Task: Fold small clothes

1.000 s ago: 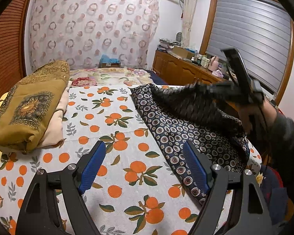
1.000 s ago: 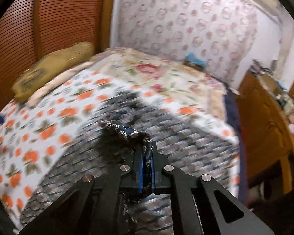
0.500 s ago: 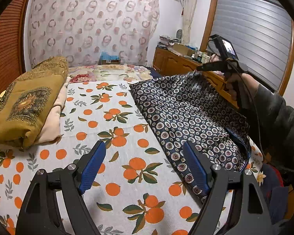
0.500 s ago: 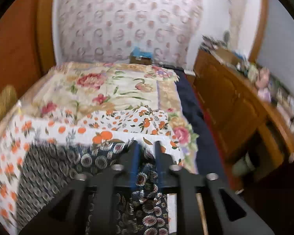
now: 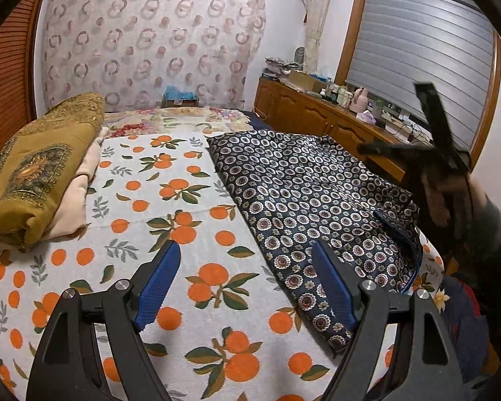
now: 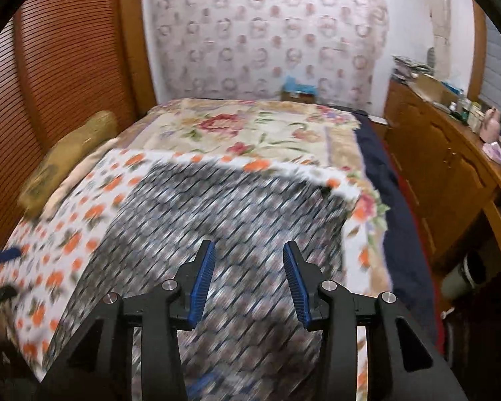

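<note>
Blue ribbed pads of the right gripper (image 6: 248, 279): jaws opening, nothing between them, and the dark patterned garment (image 5: 317, 197) passes blurred below the tips, not clamped. Left gripper (image 5: 243, 287): jaws spread wide, empty, hovering over the orange-print sheet (image 5: 170, 220) just beside the garment's near hem.

Garment position: spread flat on the right half of the bed, on the sheet, with its right edge rumpled and a blue-lined hem curled up near the bed edge.

Step in hand, as judged: the cloth is laid out and the first fold is next. To do it well:
1. Flatten the rumpled right edge first.
2. Pinch 2 corners of 1 side, 1 per gripper, single layer only.
3. Carry both across level so the crease runs straight.

Containers: 1 open cardboard box (image 5: 305, 78) on the wooden cabinet (image 5: 317, 113); contents cannot be made out.
</note>
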### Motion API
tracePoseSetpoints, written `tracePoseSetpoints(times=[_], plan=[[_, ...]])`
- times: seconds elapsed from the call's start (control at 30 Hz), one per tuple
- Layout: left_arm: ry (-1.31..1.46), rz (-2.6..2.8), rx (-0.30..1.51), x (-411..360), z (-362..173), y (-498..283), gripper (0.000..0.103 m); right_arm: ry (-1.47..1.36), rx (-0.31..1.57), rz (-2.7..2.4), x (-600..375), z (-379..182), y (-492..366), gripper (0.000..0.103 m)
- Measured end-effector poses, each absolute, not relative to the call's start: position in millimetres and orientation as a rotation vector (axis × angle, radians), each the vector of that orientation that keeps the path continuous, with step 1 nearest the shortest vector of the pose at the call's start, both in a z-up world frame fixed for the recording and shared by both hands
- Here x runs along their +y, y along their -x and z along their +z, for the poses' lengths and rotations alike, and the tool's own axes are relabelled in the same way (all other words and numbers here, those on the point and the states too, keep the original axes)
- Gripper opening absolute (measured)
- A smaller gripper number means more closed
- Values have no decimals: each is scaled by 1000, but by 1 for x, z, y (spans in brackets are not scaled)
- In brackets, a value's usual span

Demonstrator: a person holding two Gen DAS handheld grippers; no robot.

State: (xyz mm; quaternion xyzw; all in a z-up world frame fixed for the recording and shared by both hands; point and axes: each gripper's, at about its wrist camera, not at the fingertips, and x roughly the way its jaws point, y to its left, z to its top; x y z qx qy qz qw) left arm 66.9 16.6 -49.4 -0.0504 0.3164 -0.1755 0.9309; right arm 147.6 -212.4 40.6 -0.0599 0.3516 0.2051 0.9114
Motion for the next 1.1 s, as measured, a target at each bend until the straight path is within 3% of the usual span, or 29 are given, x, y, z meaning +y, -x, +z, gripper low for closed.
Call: tracePoseSetpoints(times=[0.83,0.9,0.97,1.1], plan=[[32,-435,746,-45,-74,-65,81,238,769,385,-231,-5,-48,48],[26,-435,754,-47,-76,-65,81,241,780,387,-232,-10,-49,34],[25,-437,757,-49,-77,-65,81,237,784,399,-236,-11,-48,9],[27,-447,765,-51,-79,-65,81,155,721,416,-252,2,-36,3]])
